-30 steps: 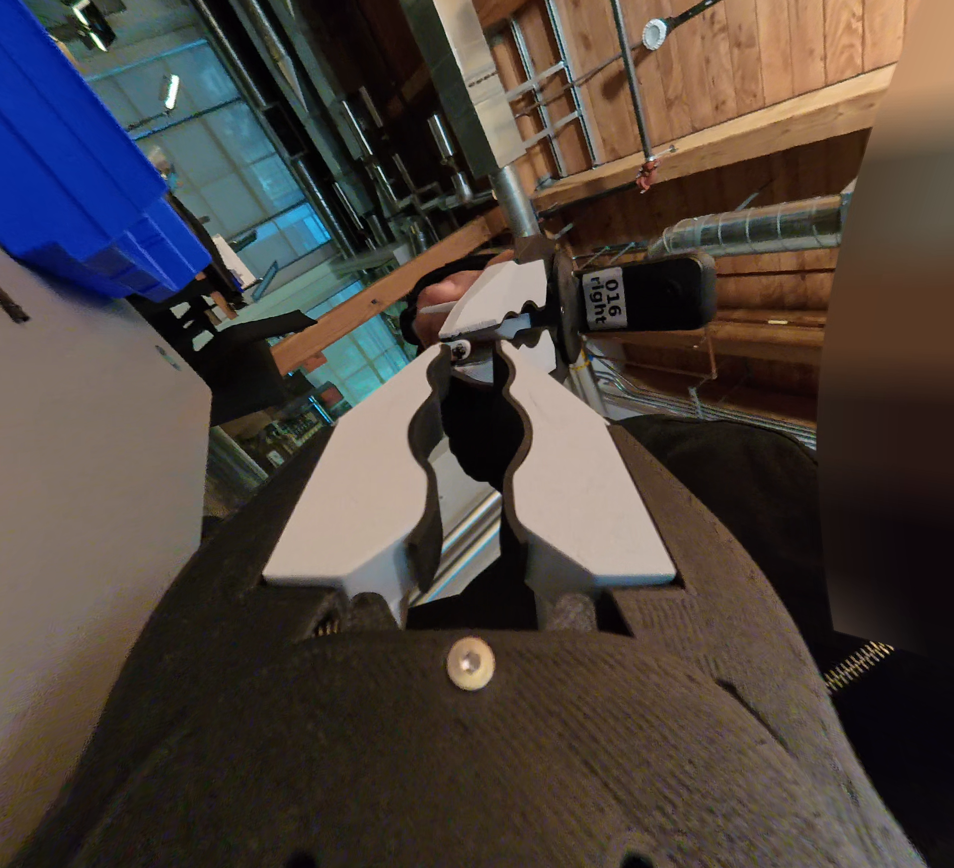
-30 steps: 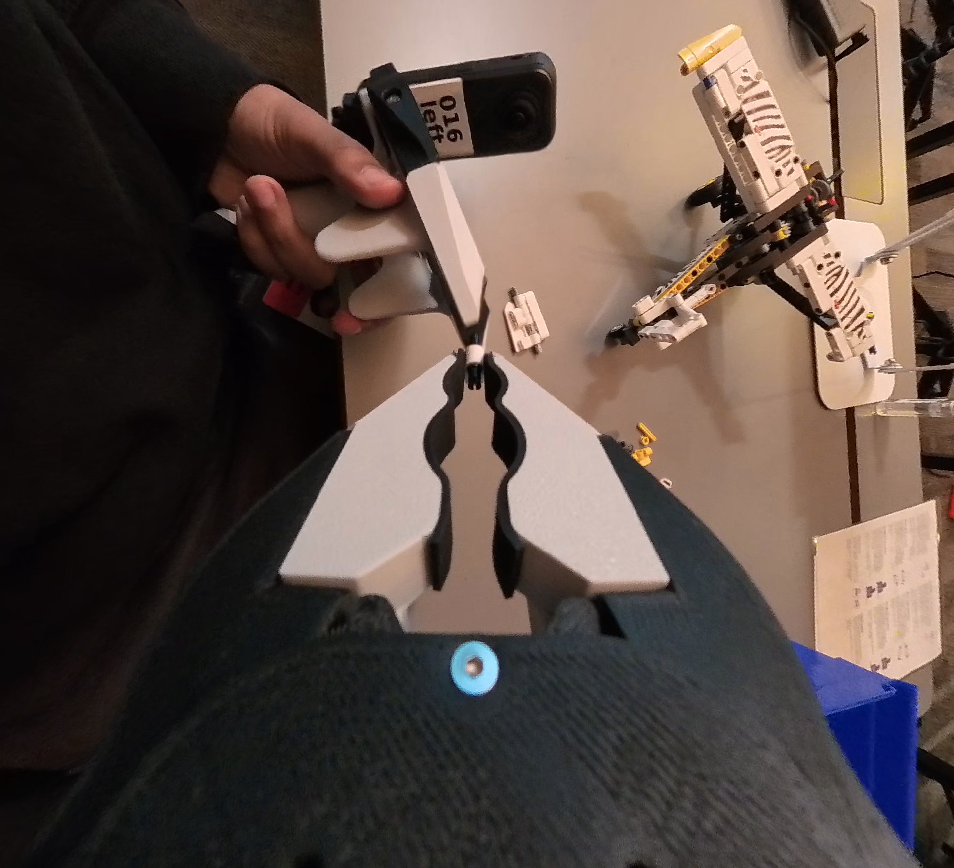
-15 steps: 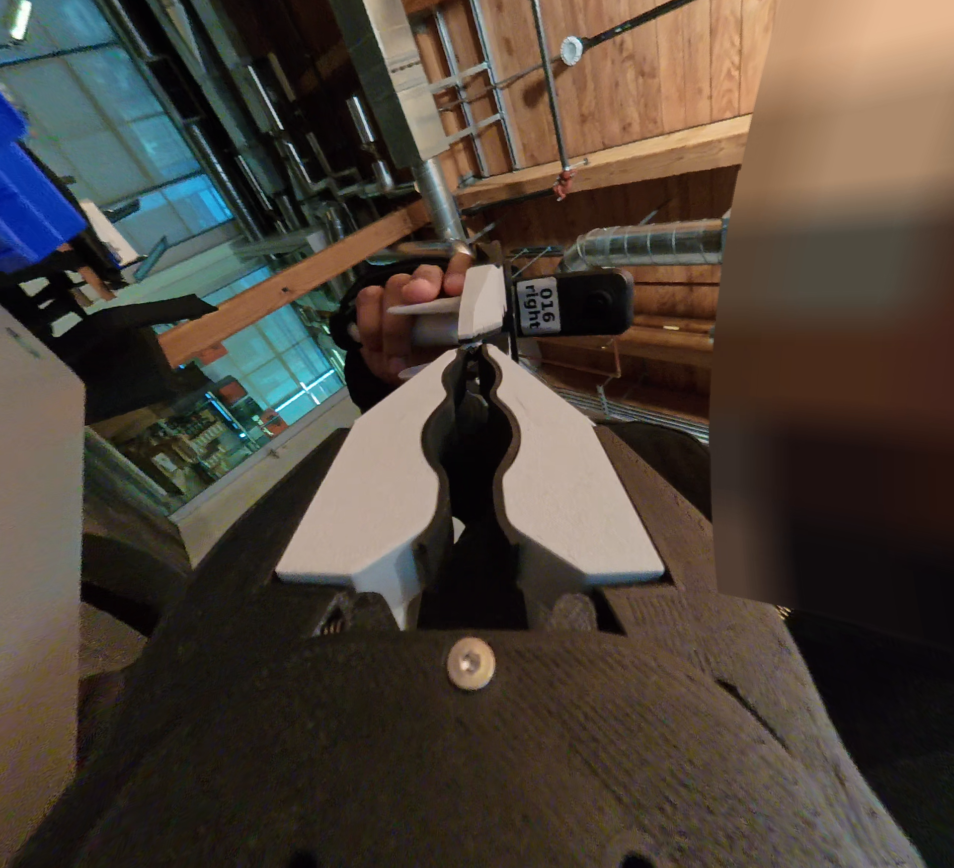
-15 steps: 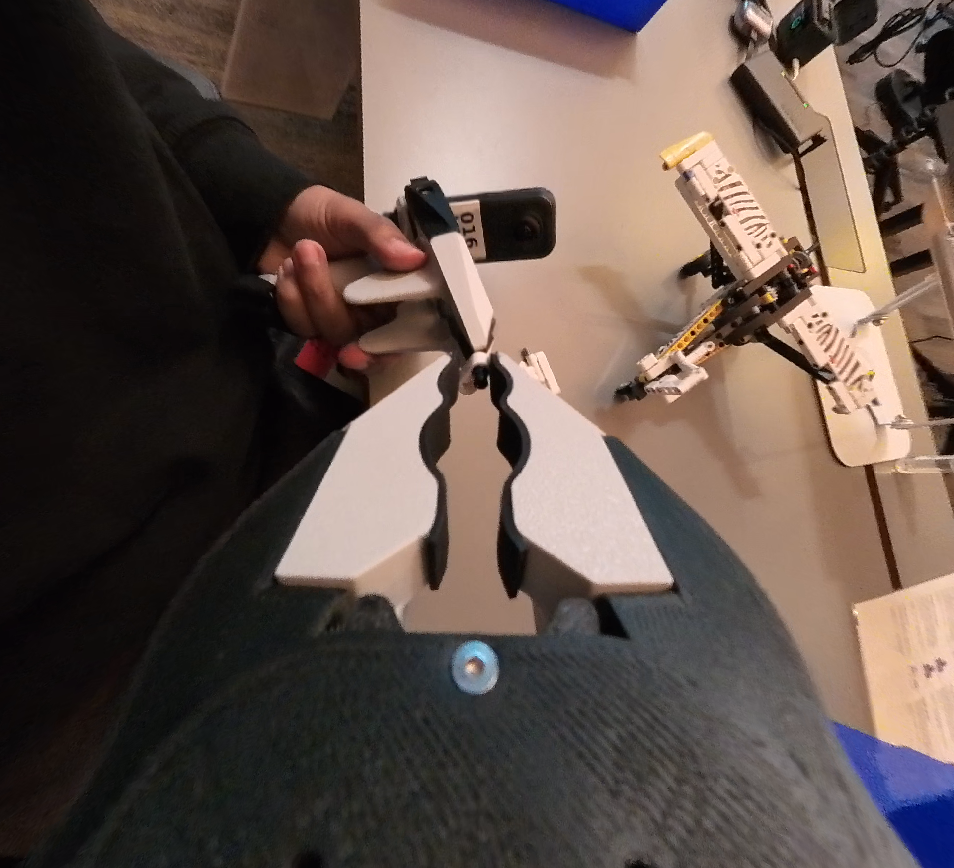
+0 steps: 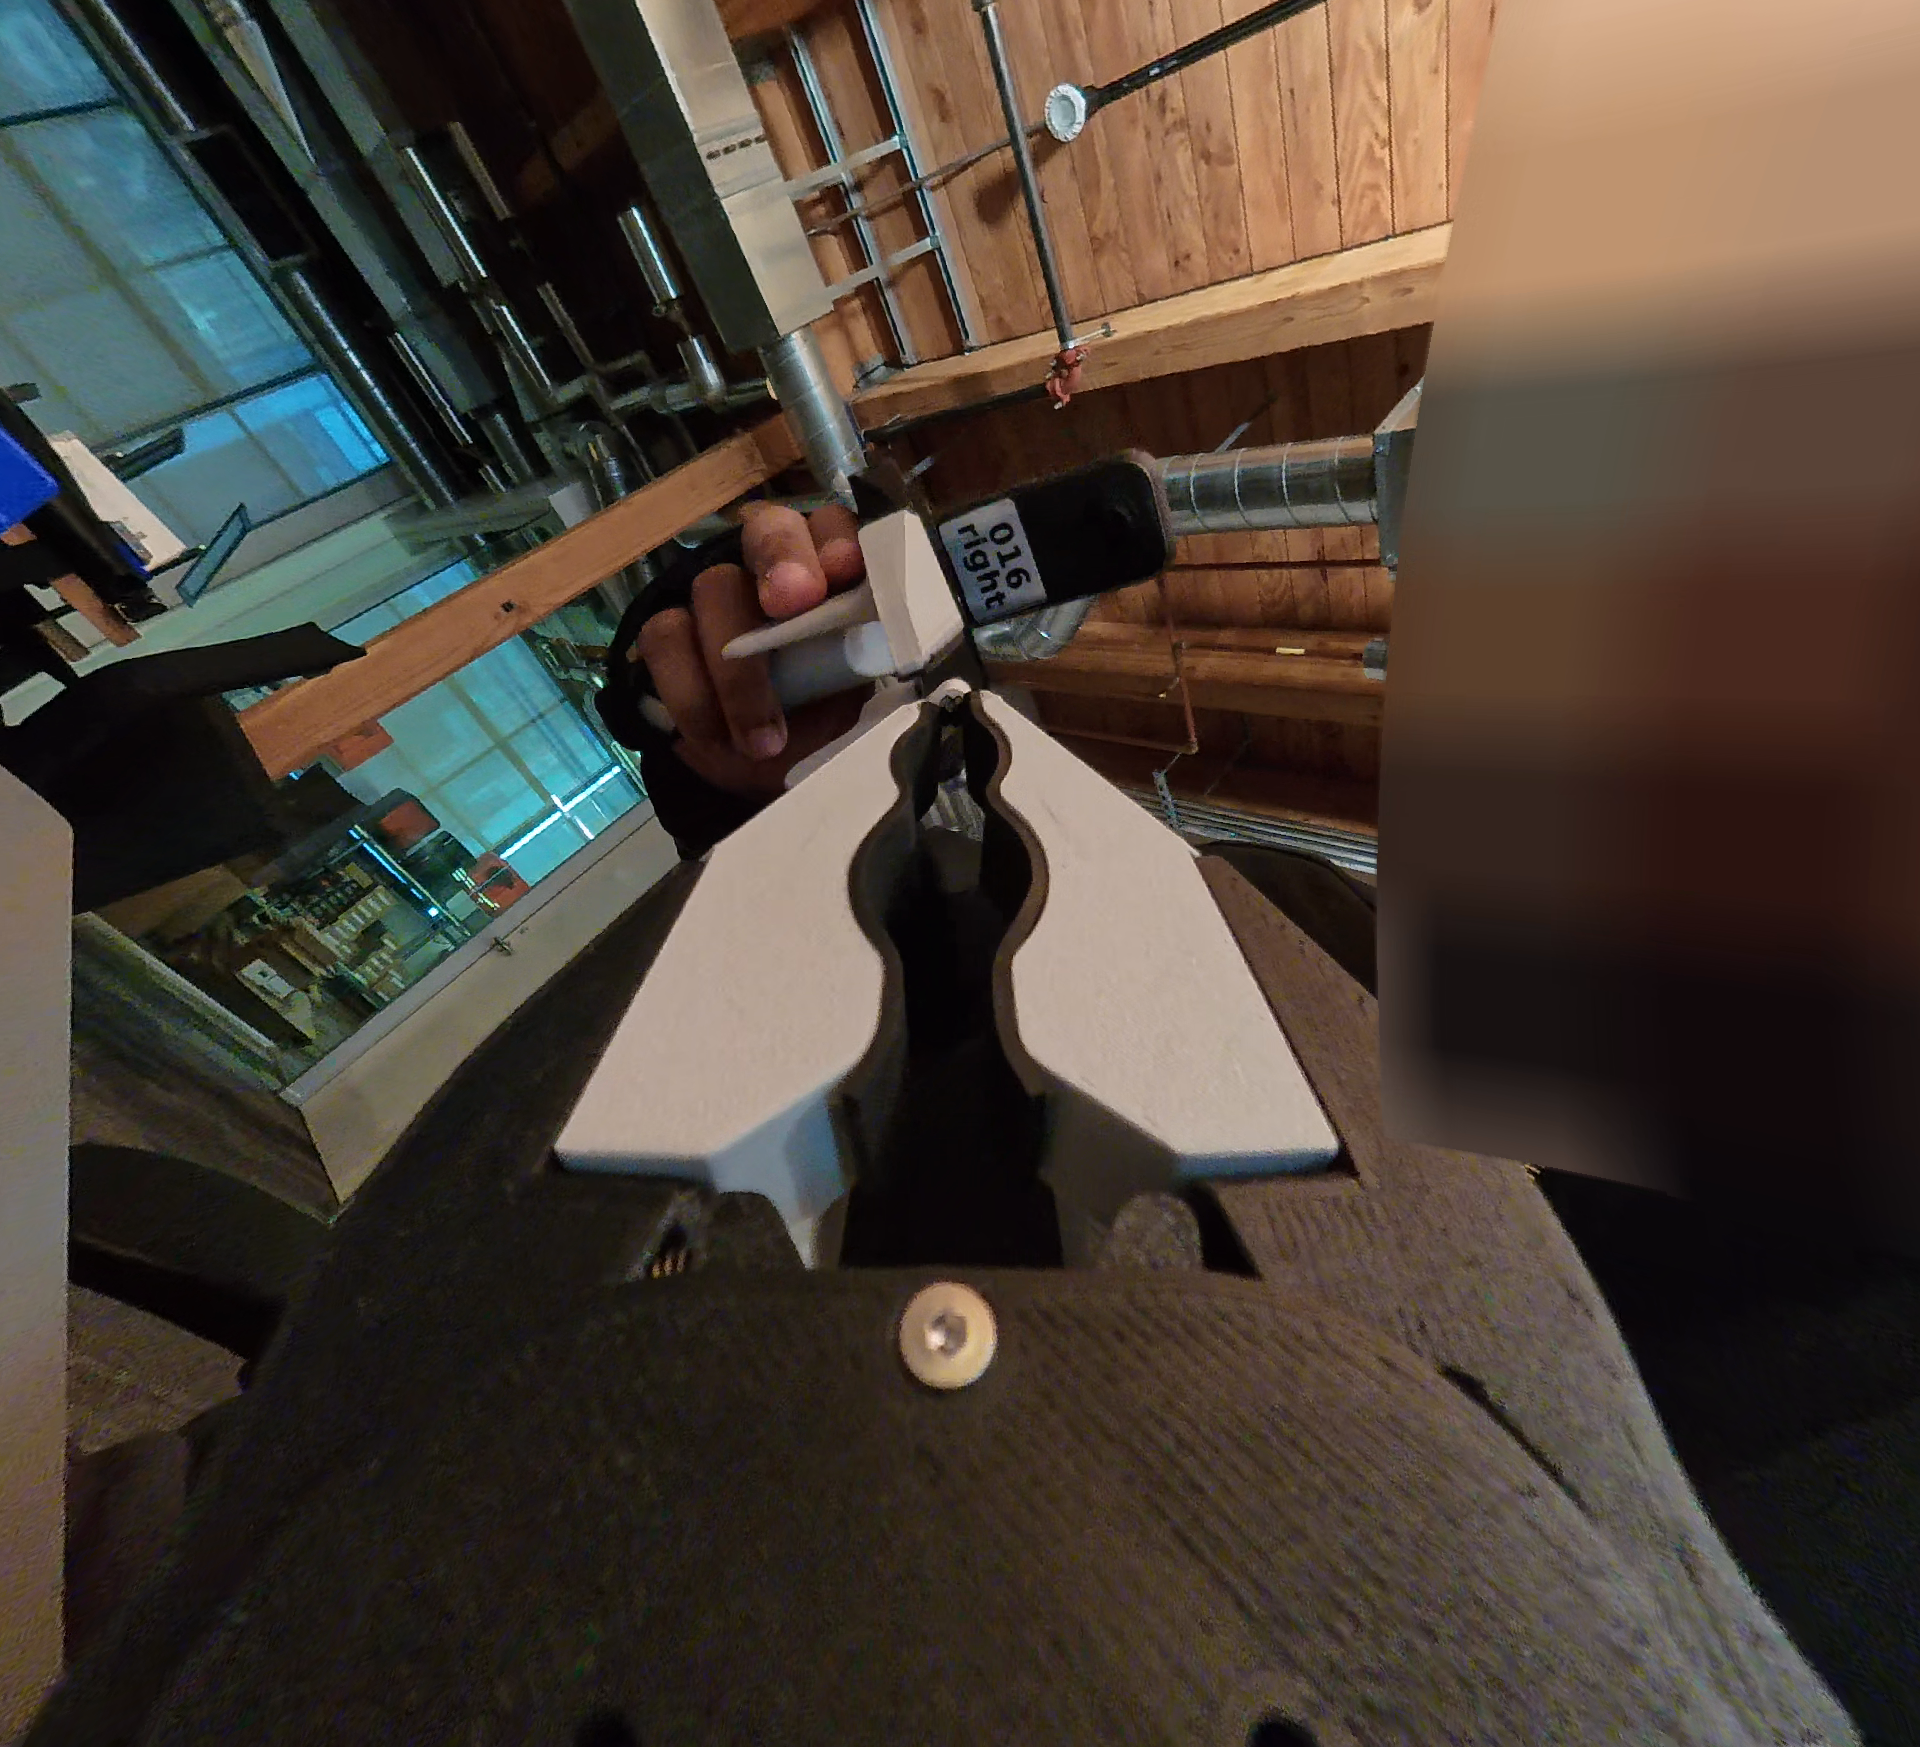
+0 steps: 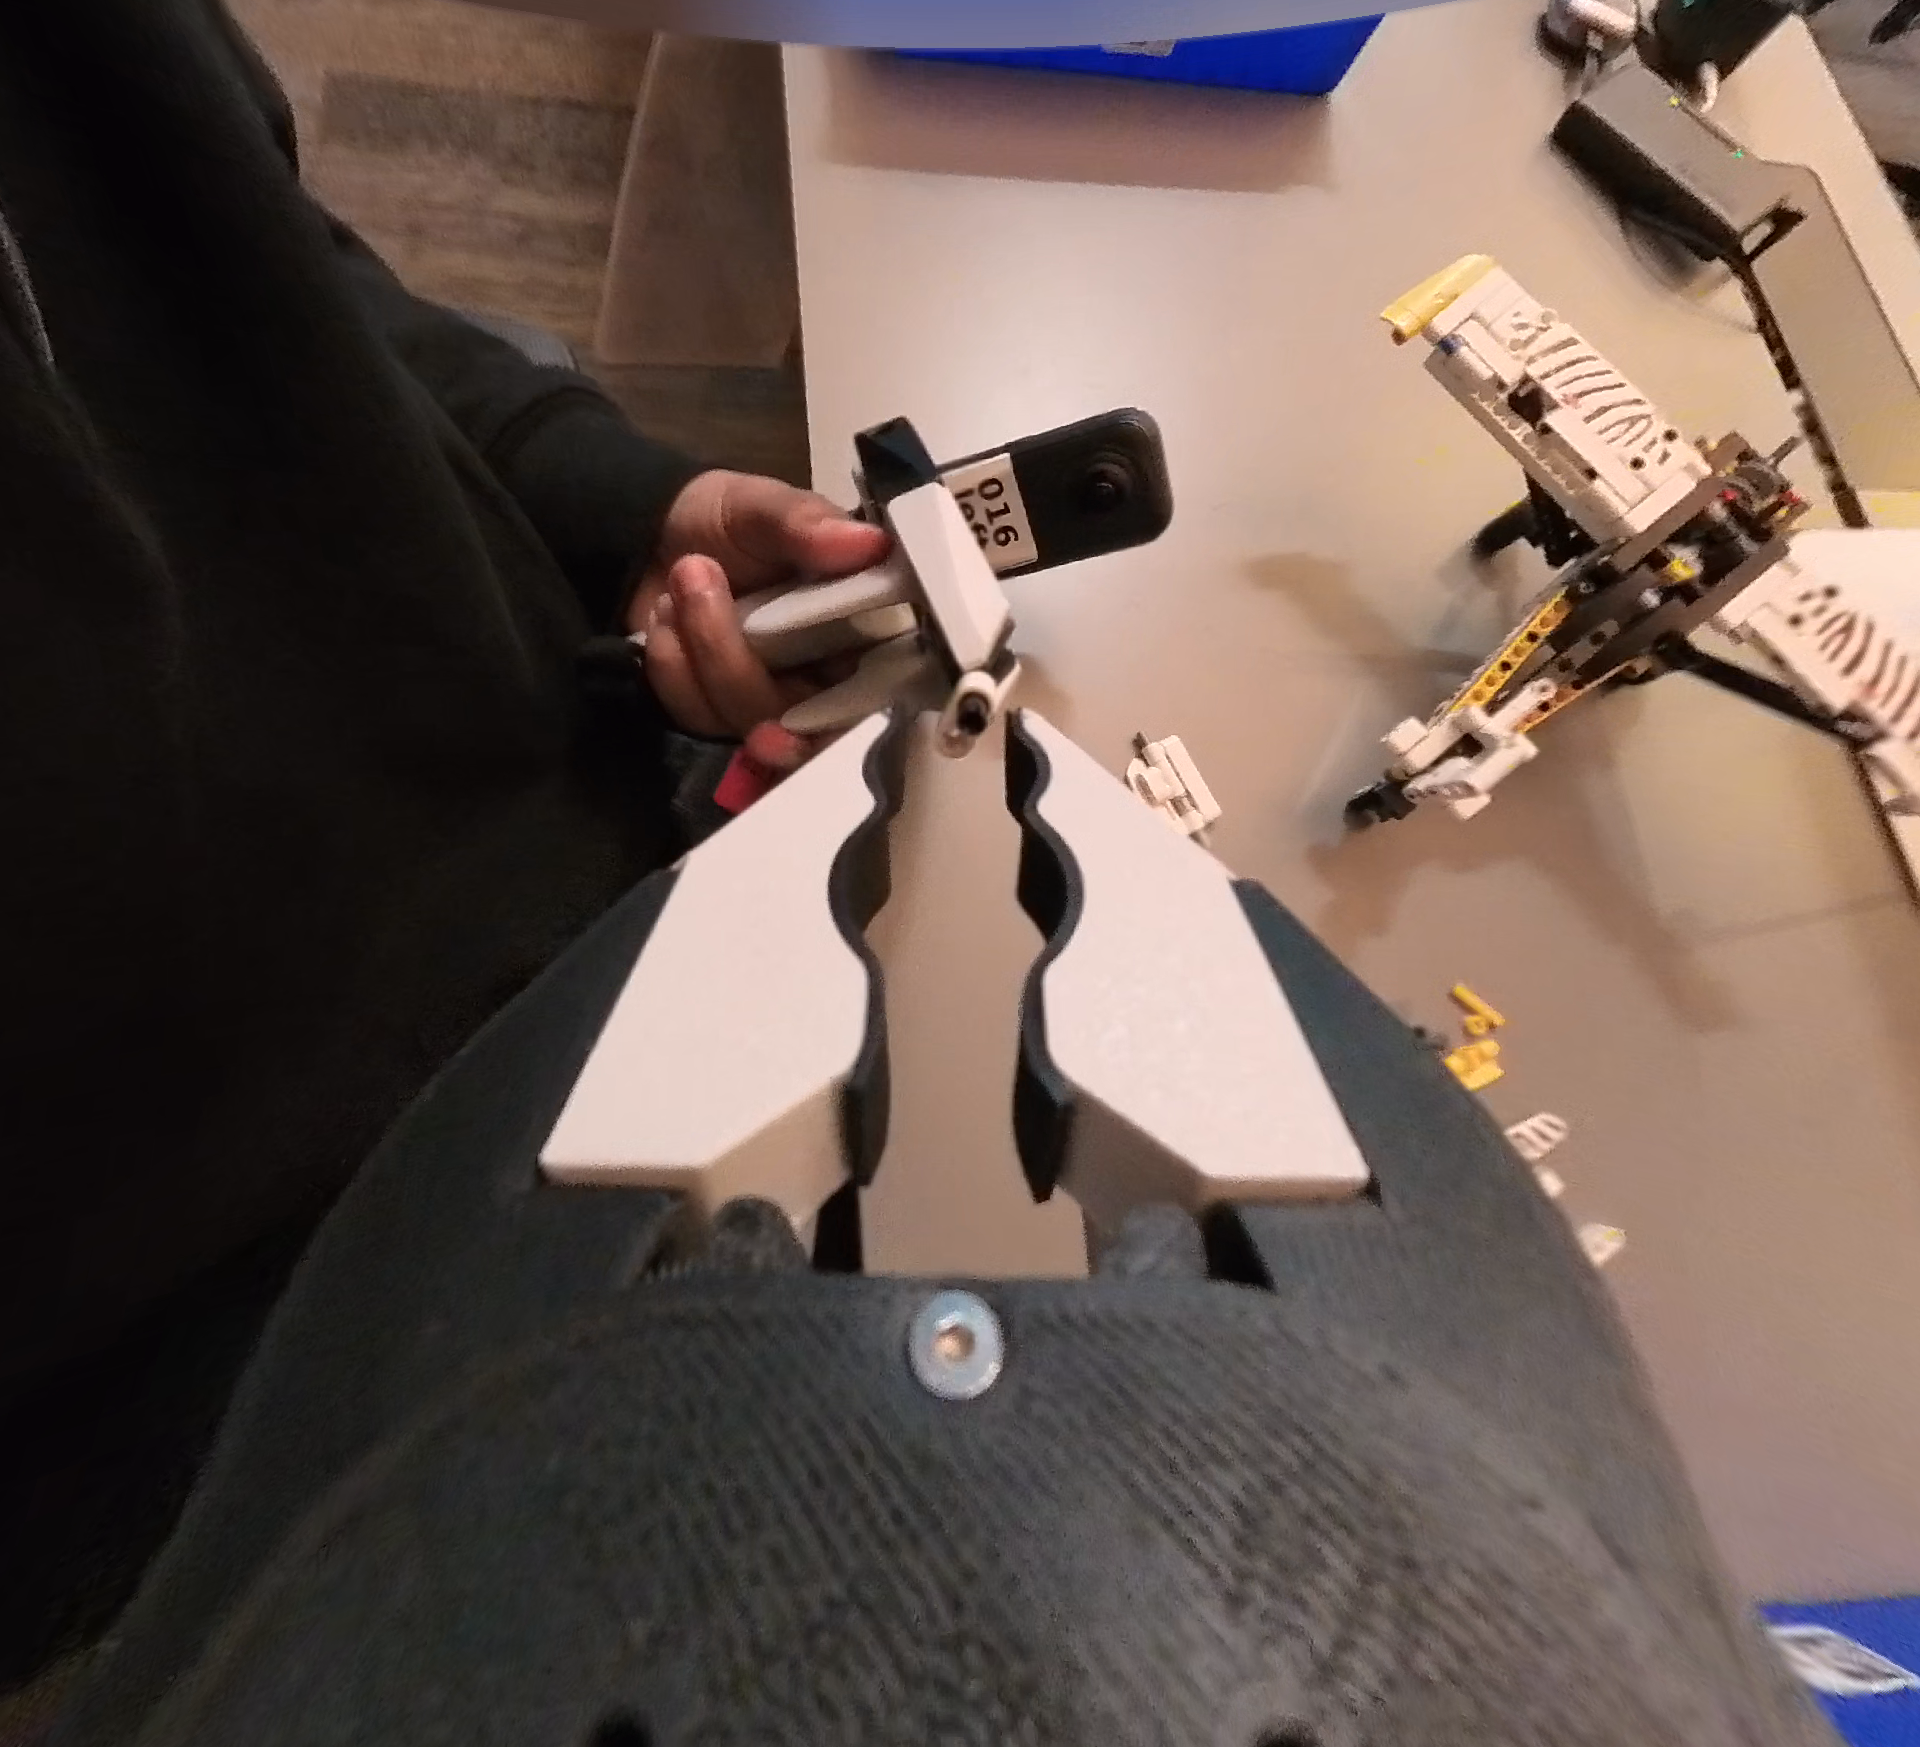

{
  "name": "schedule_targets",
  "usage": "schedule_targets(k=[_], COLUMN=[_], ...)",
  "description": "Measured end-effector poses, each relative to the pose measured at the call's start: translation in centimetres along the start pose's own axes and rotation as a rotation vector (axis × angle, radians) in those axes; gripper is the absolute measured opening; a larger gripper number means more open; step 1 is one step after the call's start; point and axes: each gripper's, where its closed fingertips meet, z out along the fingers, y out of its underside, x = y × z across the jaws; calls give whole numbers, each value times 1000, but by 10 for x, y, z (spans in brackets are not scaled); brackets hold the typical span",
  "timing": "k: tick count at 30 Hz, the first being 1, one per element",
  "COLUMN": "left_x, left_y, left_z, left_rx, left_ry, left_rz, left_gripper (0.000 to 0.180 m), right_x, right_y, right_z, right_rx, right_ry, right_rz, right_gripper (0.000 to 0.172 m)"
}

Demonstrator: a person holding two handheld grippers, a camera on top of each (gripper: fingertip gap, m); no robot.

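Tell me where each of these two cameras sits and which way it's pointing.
Left wrist view: on the left gripper, aimed upward at the wooden ceiling; shows its own closed fingers, the right gripper and the hand holding it.
Right wrist view: on the right gripper, looking down at the table and the brick model; shows its open fingers and a dark sleeve.
Shared: each sees the other gripper, tips meeting around a small white piece.

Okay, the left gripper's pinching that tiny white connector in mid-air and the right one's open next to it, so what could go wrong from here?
1. The left gripper pinches the small white connector only at its fingertips, over the table edge; a slip might drop it to the floor.
2. The right gripper stands open close around the connector without gripping it; a nudge could knock it loose.
3. The brick model sits nearby and could be bumped.
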Motion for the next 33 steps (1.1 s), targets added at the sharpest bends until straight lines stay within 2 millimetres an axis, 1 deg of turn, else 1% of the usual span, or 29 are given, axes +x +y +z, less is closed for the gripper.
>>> schedule_targets(k=[2,6,7,9,13,23,26,30,33], left_x=[1,-4,-5,-6,-7,-6,-8,-10,-22], left_y=[0,2,3,4,6,8,9,7,-3], left_z=[0,0,0,0,0,0,0,0,-9], left_rx=[-3,-17,-20,-23,-36,-54,-60,-40,1], left_ry=[5,-15,-20,-26,-27,-23,-33,-48,-146], left_rz=[-9,-39,-41,-48,-61,-140,-142,-119,-57], left_gripper=[1,1,1,2,2,2,2,2,12], right_x=[-2,2,2,0,-1,-4,-5,-1,10], right_y=[2,1,3,5,4,3,5,10,21], right_z=[1,-2,-2,-1,-1,0,0,0,0], right_rx=[-39,-135,-162,-196,-201,-218,-282,-305,-347], right_ry=[25,146,152,138,110,94,60,42,68], right_rz=[-118,-460,-507,-544,-568,-615,-529,-420,-310], right_gripper=[17,16,17,19,14,13,13,13,13])
